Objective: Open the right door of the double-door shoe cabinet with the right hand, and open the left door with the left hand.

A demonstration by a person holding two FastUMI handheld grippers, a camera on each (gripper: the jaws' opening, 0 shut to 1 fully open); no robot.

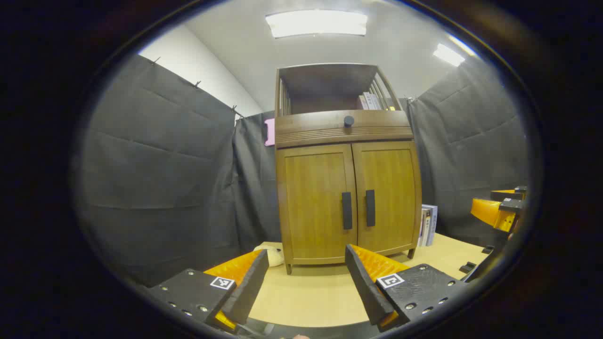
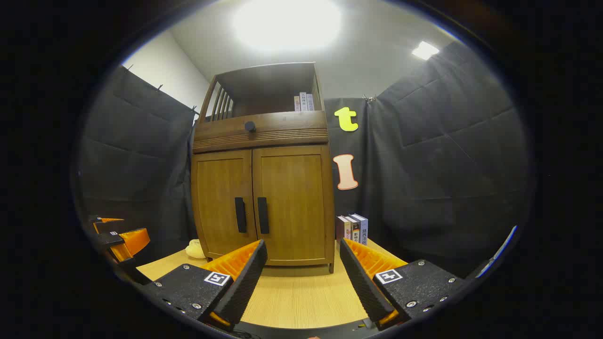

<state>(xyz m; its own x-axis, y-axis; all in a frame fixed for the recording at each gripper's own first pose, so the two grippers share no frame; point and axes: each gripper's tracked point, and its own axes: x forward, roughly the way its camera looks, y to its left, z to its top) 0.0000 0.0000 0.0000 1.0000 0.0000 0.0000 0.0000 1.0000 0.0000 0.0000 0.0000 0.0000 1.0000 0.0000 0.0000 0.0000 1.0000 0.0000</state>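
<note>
A brown wooden shoe cabinet (image 1: 346, 188) (image 2: 264, 188) stands on a light table, both doors closed. The left door (image 1: 314, 200) (image 2: 224, 202) carries a dark vertical handle (image 1: 346, 210) (image 2: 240, 214). The right door (image 1: 387, 195) (image 2: 292, 200) has its own handle (image 1: 370, 207) (image 2: 262, 215). My left gripper (image 1: 306, 268) is open, some way in front of the cabinet's foot, holding nothing. My right gripper (image 2: 304, 261) is open too, also short of the cabinet. The right gripper (image 1: 501, 209) appears at the right edge of the left gripper view, the left gripper (image 2: 115, 238) at the left edge of the right gripper view.
Above the doors is a drawer with a round knob (image 1: 348, 121) (image 2: 250, 126) and an open shelf with books (image 1: 370, 101). More books (image 1: 427, 225) (image 2: 353, 228) stand right of the cabinet. A pale soft object (image 1: 275, 254) (image 2: 194, 248) lies at its left foot. Black cloth walls surround the table (image 1: 306, 296).
</note>
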